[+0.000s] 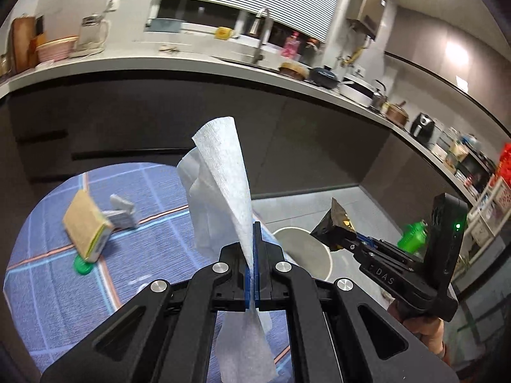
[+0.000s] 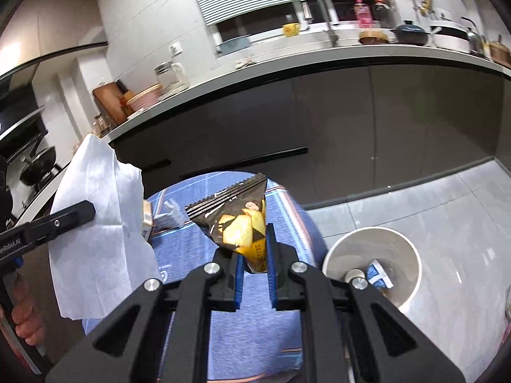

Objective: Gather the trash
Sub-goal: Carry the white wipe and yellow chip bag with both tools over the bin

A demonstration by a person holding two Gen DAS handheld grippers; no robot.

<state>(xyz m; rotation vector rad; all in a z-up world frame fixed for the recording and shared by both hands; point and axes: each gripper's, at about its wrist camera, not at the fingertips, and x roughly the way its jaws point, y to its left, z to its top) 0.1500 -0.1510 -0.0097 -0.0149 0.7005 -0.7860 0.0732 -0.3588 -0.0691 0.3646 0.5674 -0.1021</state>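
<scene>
White tissue [image 1: 223, 172] pinched in left tool [image 1: 254, 245].

One white paper tissue [image 1: 223, 172], one black-and-yellow snack wrapper [image 2: 238, 220], one white round bin [image 2: 373, 239], one green bottle cap [image 1: 82, 266], two black grippers.

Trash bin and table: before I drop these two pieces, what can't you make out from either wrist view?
- Bin contents: in the right wrist view the right gripper, holding the snack wrapper, covers part of the inside; a blue-white scrap shows.
- Bin in the left wrist view: wrapper and right gripper cover most of it.
- Table: the tissue in the left gripper hides its middle.
- Box label: blurred.
</scene>
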